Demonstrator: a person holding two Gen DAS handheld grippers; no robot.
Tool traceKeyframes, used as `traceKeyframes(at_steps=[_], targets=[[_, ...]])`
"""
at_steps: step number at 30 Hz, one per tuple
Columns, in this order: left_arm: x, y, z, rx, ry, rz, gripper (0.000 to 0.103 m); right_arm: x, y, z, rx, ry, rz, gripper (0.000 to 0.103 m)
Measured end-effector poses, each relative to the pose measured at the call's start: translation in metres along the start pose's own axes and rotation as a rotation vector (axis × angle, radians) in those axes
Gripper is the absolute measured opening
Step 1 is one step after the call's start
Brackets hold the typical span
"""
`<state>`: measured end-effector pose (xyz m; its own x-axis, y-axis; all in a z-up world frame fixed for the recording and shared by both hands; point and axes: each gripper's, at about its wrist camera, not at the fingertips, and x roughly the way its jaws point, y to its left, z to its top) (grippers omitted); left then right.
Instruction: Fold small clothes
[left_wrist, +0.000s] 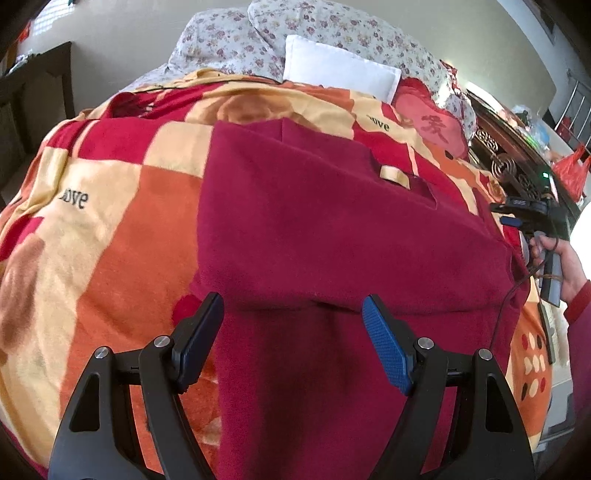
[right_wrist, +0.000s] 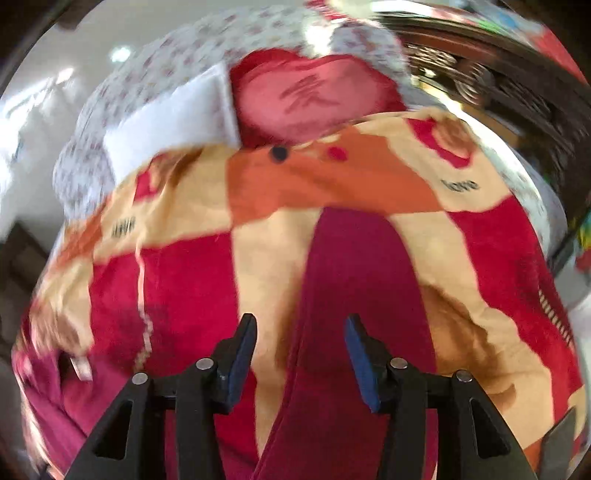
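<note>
So we're looking at a bed (left_wrist: 110, 258) covered with a fleecy blanket in red, orange and cream checks with "love" stitched on it, with a flowery quilt (left_wrist: 332, 33), a white pillow (left_wrist: 340, 70) and a pink heart-shaped cushion (left_wrist: 432, 129) piled at the head end. A dark carved wooden piece of furniture (left_wrist: 517, 162) is sitting off to the side.

The thing being folded is a dark red fleecy garment (left_wrist: 332, 229), lying spread on the blanket with a small cream loop tag (left_wrist: 394, 176) showing near its far part. There's already a crease running across it just ahead of the left gripper (left_wrist: 293, 314), so I'm guessing a first fold is underway or being set up.

The left gripper is hovering over the near part of the garment with its jaws standing wide, nothing pinched. The right gripper (right_wrist: 301, 350) is released too, jaws partway apart, with a long strip of the dark red fabric, maybe a sleeve or a leg, running under the gap but not clamped. That view is blurry, so contact is hard to call.

Next move, I reckon: the right gripper needs to drop onto that strip, clamp an edge and carry it across onto the main body, with the left pinning or taking the near hem.
</note>
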<state>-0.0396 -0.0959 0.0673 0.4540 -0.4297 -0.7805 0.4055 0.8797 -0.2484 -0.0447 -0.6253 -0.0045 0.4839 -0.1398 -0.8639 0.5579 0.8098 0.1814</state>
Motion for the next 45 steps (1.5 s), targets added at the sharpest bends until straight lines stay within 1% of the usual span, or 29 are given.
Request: traceKeyframes(at_steps=[1, 3, 6, 7, 8, 9, 10, 13, 15, 16, 18, 20, 22, 25, 26, 28, 29, 30, 31, 32, 33, 34, 35, 36, 37, 38, 41, 43, 45], targets=[[0.000, -0.001, -0.001, 0.003, 0.004, -0.001, 0.078, 0.011, 0.003, -0.001, -0.021, 0.023, -0.056, 0.049], [-0.003, -0.004, -0.003, 0.013, 0.005, -0.009, 0.078, 0.025, -0.002, -0.001, -0.007, 0.026, -0.111, 0.049], [-0.010, -0.006, -0.008, 0.047, -0.004, 0.011, 0.078, 0.043, -0.018, -0.001, 0.053, 0.023, -0.070, 0.049], [-0.011, -0.006, -0.009, 0.056, -0.003, 0.019, 0.078, 0.045, -0.023, -0.002, 0.065, 0.019, -0.049, 0.041], [-0.012, -0.005, -0.010, 0.067, -0.002, 0.030, 0.078, 0.044, -0.027, -0.004, 0.081, 0.009, -0.031, 0.028], [-0.014, -0.003, -0.010, 0.069, -0.004, 0.036, 0.078, 0.040, -0.031, -0.005, 0.091, 0.001, -0.016, 0.019], [-0.015, 0.000, -0.010, 0.063, -0.008, 0.041, 0.078, 0.034, -0.034, -0.005, 0.094, -0.004, 0.002, 0.007], [-0.018, 0.009, -0.008, 0.022, -0.018, 0.036, 0.078, 0.005, -0.038, -0.007, 0.057, -0.048, 0.021, 0.006], [-0.022, 0.015, -0.006, -0.009, -0.026, 0.027, 0.078, -0.024, -0.039, -0.009, 0.062, -0.100, 0.088, 0.006], [-0.026, 0.018, -0.005, -0.018, -0.035, 0.022, 0.078, -0.046, -0.038, -0.012, 0.060, -0.143, 0.149, 0.006], [-0.032, 0.020, -0.004, -0.022, -0.054, 0.023, 0.078, -0.079, -0.030, -0.016, 0.037, -0.193, 0.225, 0.006], [-0.039, 0.022, -0.001, -0.020, -0.073, 0.024, 0.078, -0.115, -0.014, -0.022, 0.000, -0.238, 0.309, 0.006], [-0.047, 0.024, 0.001, -0.026, -0.091, 0.021, 0.078, -0.145, 0.007, -0.028, -0.046, -0.265, 0.395, 0.006], [-0.059, 0.028, 0.006, -0.043, -0.121, 0.012, 0.078, -0.180, 0.055, -0.043, -0.146, -0.272, 0.536, 0.006], [-0.065, 0.031, 0.008, -0.055, -0.138, 0.011, 0.078, -0.188, 0.077, -0.050, -0.196, -0.265, 0.583, 0.006], [-0.072, 0.035, 0.010, -0.070, -0.159, 0.011, 0.078, -0.193, 0.122, -0.070, -0.290, -0.239, 0.647, 0.006], [-0.075, 0.036, 0.011, -0.075, -0.166, 0.012, 0.078, -0.190, 0.140, -0.082, -0.315, -0.226, 0.673, 0.006], [-0.076, 0.037, 0.013, -0.081, -0.173, 0.013, 0.078, -0.182, 0.159, -0.093, -0.331, -0.212, 0.691, 0.006], [-0.076, 0.037, 0.014, -0.085, -0.174, 0.014, 0.078, -0.171, 0.174, -0.104, -0.337, -0.204, 0.690, 0.007], [-0.073, 0.037, 0.017, -0.094, -0.165, 0.017, 0.078, -0.152, 0.193, -0.119, -0.343, -0.176, 0.675, 0.010], [-0.071, 0.037, 0.017, -0.097, -0.155, 0.013, 0.078, -0.130, 0.209, -0.131, -0.353, -0.120, 0.656, 0.017], [-0.069, 0.036, 0.017, -0.097, -0.145, 0.007, 0.078, -0.107, 0.223, -0.143, -0.357, -0.030, 0.640, 0.038], [-0.067, 0.035, 0.017, -0.090, -0.134, 0.006, 0.078, -0.094, 0.228, -0.152, -0.346, 0.028, 0.644, 0.045], [-0.066, 0.034, 0.018, -0.076, -0.129, 0.011, 0.078, -0.087, 0.229, -0.159, -0.326, 0.059, 0.668, 0.045], [-0.066, 0.032, 0.017, -0.059, -0.129, 0.014, 0.078, -0.085, 0.225, -0.167, -0.304, 0.065, 0.696, 0.045], [-0.066, 0.030, 0.018, -0.042, -0.133, 0.018, 0.078, -0.087, 0.217, -0.172, -0.283, 0.060, 0.706, 0.045], [-0.056, 0.027, 0.022, -0.011, -0.129, 0.029, 0.078, -0.103, 0.189, -0.178, -0.259, 0.018, 0.682, 0.046], [-0.043, 0.023, 0.026, -0.006, -0.117, 0.014, 0.078, -0.114, 0.170, -0.179, -0.260, -0.015, 0.651, 0.046], [-0.027, 0.018, 0.033, -0.006, -0.129, 0.004, 0.078, -0.128, 0.149, -0.183, -0.248, -0.044, 0.622, 0.046]])
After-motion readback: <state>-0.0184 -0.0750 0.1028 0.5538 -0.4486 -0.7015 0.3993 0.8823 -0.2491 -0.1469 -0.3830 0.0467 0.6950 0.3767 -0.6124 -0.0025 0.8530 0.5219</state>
